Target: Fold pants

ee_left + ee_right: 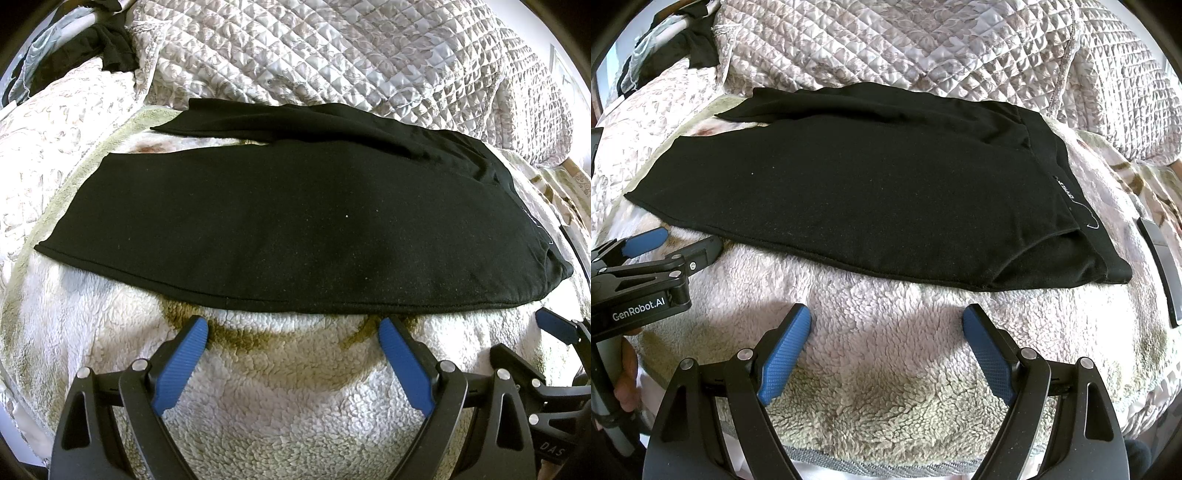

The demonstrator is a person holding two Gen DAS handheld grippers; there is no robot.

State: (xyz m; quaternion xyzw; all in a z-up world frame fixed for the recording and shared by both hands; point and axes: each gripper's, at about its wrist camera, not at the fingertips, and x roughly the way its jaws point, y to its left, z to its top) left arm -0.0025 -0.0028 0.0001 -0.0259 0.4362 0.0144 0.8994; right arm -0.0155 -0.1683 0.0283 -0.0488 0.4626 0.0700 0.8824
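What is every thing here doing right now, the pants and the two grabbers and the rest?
Black pants: lying flat on the blanket, legs apart, not yet folded.
Left gripper: open, holding nothing, near the pants' front edge.
Right gripper: open, holding nothing, short of the pants.
Fleece blanket: spread under the pants.
Quilted cover: rumpled behind the pants.
Dark clothes: heaped at the far left.

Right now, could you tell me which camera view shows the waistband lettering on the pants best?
The right wrist view: the waistband faces the camera, with white lettering and a loose thread visible. In the left wrist view, the waistband sits at the distorted right edge, with only faint marks showing.
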